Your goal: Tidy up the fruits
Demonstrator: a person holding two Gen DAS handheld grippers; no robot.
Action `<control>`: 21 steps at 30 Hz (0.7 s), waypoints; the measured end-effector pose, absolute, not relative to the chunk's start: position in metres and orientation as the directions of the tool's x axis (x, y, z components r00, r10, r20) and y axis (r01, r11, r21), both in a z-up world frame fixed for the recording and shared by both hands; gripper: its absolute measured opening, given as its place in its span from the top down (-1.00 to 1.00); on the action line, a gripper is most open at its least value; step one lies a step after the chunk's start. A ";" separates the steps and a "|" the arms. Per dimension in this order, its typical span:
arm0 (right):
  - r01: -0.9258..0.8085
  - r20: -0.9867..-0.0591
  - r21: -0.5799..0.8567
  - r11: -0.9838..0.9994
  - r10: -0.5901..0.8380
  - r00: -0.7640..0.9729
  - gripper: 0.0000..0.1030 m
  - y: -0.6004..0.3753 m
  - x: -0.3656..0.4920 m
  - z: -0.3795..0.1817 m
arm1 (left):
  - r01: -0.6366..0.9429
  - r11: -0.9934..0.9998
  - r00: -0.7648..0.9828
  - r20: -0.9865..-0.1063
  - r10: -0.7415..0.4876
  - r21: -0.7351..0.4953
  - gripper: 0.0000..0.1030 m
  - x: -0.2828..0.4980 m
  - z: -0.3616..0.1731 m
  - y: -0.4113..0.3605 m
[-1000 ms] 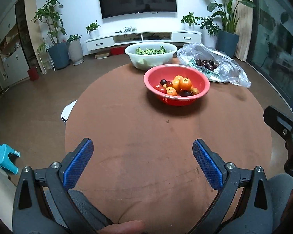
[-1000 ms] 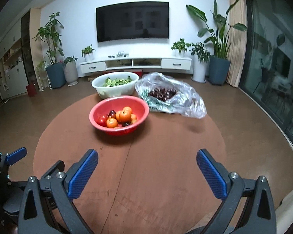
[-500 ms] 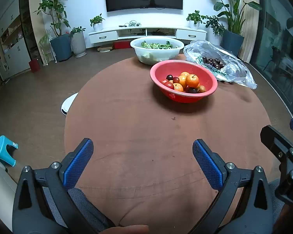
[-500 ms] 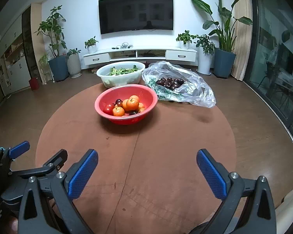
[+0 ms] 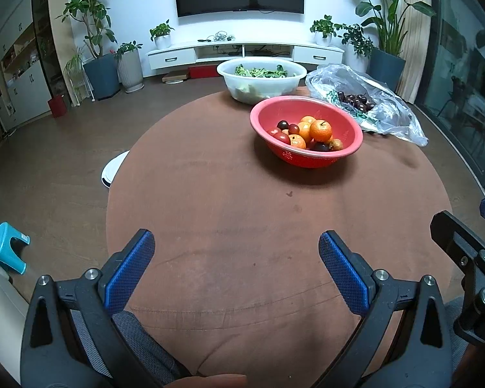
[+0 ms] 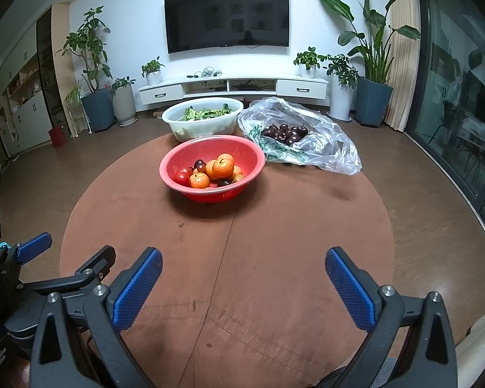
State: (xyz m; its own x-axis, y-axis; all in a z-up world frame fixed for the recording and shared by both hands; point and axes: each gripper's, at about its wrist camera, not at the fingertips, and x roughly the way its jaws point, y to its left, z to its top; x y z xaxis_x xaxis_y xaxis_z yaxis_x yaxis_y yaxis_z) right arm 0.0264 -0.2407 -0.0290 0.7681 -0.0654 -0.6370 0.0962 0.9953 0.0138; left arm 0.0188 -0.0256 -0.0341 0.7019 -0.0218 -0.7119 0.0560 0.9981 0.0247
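Fruit basin (image 6: 210, 174) before greens tub (image 6: 203, 119), bag (image 6: 297, 139) apparently right.

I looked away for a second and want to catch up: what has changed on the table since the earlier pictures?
Only the view shifted: both tongs, left and right, tilted slightly, so the red bowl sits a bit lower in frame. Nothing was gripped or released. Both stay open and empty; the fruit, white bowl and plastic bag are unmoved.

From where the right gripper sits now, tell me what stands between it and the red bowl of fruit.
Nothing visible does. The right gripper is open over the near part of the brown table, and only bare tabletop lies between it and the red bowl. The white bowl and plastic bag sit beyond it.
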 end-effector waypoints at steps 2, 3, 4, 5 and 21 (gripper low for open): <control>0.097 -0.640 0.013 0.995 -0.066 0.766 -1.00 -0.241 0.027 -0.030 | 0.054 0.998 0.701 -0.712 -0.021 0.024 -0.99 0.019 -0.035 -0.025; 0.096 -0.643 0.014 0.995 -0.065 0.763 -1.00 -0.240 0.027 -0.030 | 0.055 0.998 0.702 -0.712 -0.022 0.024 -0.99 0.019 -0.035 -0.025; 0.096 -0.645 0.014 0.995 -0.065 0.762 -1.00 -0.240 0.028 -0.031 | 0.054 0.998 0.702 -0.712 -0.021 0.024 -0.99 0.019 -0.035 -0.025; 0.095 -0.647 0.014 0.995 -0.064 0.760 -1.00 -0.240 0.028 -0.031 | 0.054 0.998 0.702 -0.712 -0.021 0.023 -0.99 0.019 -0.035 -0.025; 0.093 -0.663 0.010 0.996 -0.062 0.746 -1.00 -0.237 0.034 -0.037 | 0.050 0.998 0.695 -0.718 -0.016 0.027 -0.99 0.021 -0.040 -0.026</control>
State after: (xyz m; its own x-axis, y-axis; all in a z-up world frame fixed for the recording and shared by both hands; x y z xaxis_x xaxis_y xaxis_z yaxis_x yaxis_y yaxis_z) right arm 0.0339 -0.2366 -0.0372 0.7457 -0.0625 -0.6633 0.0926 0.9956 0.0104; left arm 0.0213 -0.0264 -0.0401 0.6955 -0.0155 -0.7184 0.0500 0.9984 0.0268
